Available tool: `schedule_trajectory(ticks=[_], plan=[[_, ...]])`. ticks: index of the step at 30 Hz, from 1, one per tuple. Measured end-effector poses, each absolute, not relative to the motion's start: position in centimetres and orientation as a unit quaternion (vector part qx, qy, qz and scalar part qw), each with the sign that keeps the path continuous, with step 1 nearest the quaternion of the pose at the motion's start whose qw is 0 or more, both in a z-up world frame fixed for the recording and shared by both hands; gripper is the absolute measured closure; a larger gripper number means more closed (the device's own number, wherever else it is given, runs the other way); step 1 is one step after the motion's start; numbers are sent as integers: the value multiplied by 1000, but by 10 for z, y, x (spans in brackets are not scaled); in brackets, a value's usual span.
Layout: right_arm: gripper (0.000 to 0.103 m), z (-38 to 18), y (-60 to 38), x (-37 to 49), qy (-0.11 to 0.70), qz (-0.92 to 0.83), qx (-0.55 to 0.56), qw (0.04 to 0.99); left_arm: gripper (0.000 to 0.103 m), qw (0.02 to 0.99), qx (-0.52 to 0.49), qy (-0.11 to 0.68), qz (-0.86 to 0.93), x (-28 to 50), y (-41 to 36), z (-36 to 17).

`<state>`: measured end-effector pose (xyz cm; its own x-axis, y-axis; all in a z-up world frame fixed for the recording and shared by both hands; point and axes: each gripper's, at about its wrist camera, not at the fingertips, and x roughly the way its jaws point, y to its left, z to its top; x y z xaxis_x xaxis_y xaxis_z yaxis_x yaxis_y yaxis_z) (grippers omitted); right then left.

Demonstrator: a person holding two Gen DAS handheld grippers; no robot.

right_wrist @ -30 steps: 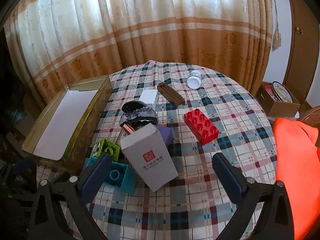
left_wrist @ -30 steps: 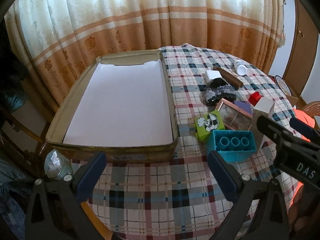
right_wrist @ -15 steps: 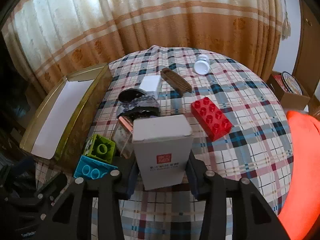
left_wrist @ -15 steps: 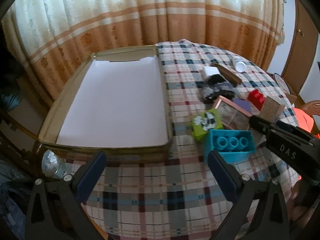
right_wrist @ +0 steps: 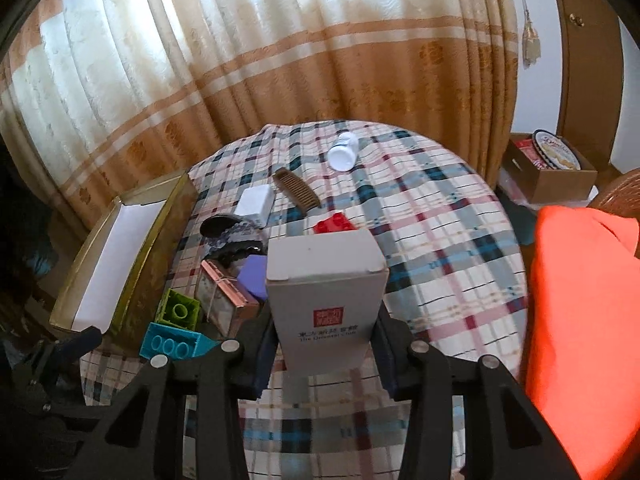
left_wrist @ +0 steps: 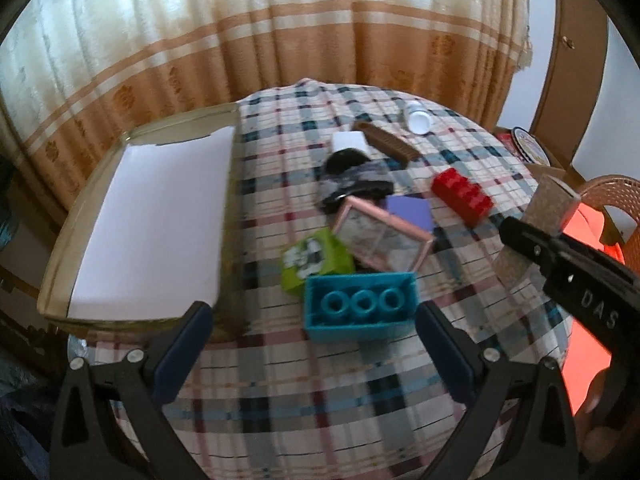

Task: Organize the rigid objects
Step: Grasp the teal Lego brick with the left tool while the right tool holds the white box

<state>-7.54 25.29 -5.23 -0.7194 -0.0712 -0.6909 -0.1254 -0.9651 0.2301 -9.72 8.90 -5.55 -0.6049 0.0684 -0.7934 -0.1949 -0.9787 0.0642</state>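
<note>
My right gripper (right_wrist: 326, 332) is shut on a white carton (right_wrist: 326, 280) with a red logo and holds it upright above the checked tablecloth. The left wrist view shows the same carton (left_wrist: 548, 208) at the right edge. My left gripper (left_wrist: 312, 308) is open, and its fingers frame a teal brick (left_wrist: 360, 312) lying on its side. Behind the teal brick are a green brick (left_wrist: 316, 260), a pink-framed box (left_wrist: 380, 236), a purple block (left_wrist: 412, 210) and a red brick (left_wrist: 460, 196). A gold tray (left_wrist: 180, 124) lined with white paper sits at the left.
A brown comb (right_wrist: 296, 188), a white bottle (right_wrist: 342, 152), a small white box (right_wrist: 254, 200) and a dark bowl with patterned cloth (right_wrist: 232, 236) lie farther back. Orange cloth (right_wrist: 580, 320) covers a chair at the right. A cardboard box (right_wrist: 552, 172) stands beyond the table.
My right gripper has closed on the white carton and stood it upright. My left gripper has shifted right, from facing the tray to framing the teal brick.
</note>
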Motion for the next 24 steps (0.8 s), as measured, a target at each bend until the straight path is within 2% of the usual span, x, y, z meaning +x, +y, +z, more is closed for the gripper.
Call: schedule_trajectory(ticks=[13, 17, 24], plan=[[58, -50, 264, -74, 132, 918, -372, 21, 1, 59, -478, 58, 874, -114, 108, -80], [58, -51, 266, -71, 135, 918, -373, 24, 7, 62, -496, 52, 864, -118, 113, -91], [58, -50, 273, -69, 130, 918, -372, 39, 7, 66, -511, 35, 857, -124, 112, -102]])
